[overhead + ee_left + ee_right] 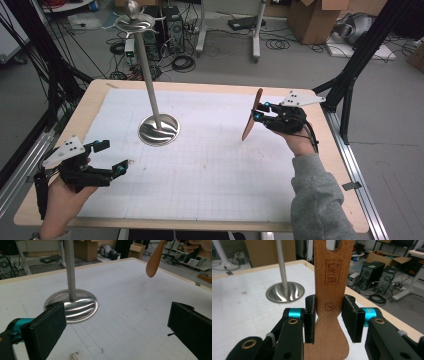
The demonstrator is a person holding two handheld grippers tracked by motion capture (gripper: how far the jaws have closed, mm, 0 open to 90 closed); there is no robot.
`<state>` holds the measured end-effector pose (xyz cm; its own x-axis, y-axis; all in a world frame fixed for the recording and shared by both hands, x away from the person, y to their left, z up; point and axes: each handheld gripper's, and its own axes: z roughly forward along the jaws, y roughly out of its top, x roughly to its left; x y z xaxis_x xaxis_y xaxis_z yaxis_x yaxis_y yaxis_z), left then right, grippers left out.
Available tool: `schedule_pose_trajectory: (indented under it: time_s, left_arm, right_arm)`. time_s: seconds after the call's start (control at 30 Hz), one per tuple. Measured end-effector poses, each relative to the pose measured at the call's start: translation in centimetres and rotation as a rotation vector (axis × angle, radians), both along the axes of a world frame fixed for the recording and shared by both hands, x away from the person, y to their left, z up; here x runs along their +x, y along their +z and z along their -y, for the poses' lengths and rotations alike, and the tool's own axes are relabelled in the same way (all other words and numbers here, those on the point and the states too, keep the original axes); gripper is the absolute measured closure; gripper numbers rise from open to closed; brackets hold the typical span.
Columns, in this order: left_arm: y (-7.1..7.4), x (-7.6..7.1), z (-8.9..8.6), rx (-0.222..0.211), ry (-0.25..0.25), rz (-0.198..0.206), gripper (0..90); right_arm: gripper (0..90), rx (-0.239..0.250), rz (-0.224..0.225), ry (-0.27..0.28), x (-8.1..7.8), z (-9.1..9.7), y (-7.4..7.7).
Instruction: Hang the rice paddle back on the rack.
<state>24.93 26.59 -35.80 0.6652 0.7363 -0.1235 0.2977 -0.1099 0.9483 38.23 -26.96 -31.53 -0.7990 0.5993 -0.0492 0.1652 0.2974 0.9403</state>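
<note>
While the right gripper (329,320) clamps the flat wooden spatula (331,297) by its handle, lifted at centre-right of the high view, keep the squeeze steady. Left gripper (112,157) rests wide open, lower left, short of the steel stand (159,129).

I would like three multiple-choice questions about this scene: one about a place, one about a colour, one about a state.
1. Where does the metal stand rest?
A. on the white mat
B. on the floor
C. in the left gripper

2. What colour is the spatula?
A. blue
B. light brown wood
C. black

3. How is the left gripper?
A. shut on the spatula
B. shut on the stand
C. open, holding nothing

Answers:
1 A, its round base sits on the white mat.
2 B, the right gripper view shows wood grain.
3 C, its jaws stand wide apart, with bare mat between them.
</note>
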Motion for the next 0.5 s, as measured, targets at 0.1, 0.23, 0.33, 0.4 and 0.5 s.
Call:
schedule_pose_trajectory:
  time_s: [0.1,0.23,0.33,0.4,0.5]
  left_arm:
    - [0.1,0.0,0.0,-0.002,0.003,0.003,2.4]
    - [0.0,-0.1,-0.1,-0.003,0.009,0.003,2.4]
    - [0.0,-0.2,-0.1,0.001,0.011,0.004,2.4]
    - [0.0,-0.2,-0.1,-0.005,0.013,0.001,2.4]
    - [0.1,-0.2,-0.1,-0.015,0.009,-0.006,2.4]
  right_arm:
    - [64.6,-0.004,0.001,0.009,0.0,-0.7,0.3]
    - [64.6,-0.002,0.009,0.007,0.2,-1.5,0.9]
    - [64.5,-0.003,0.008,0.006,0.3,-2.0,1.2]
    - [64.6,0.007,0.009,0.012,0.4,-2.4,1.4]
    - [64.6,0.008,0.014,0.015,0.5,-3.0,1.7]
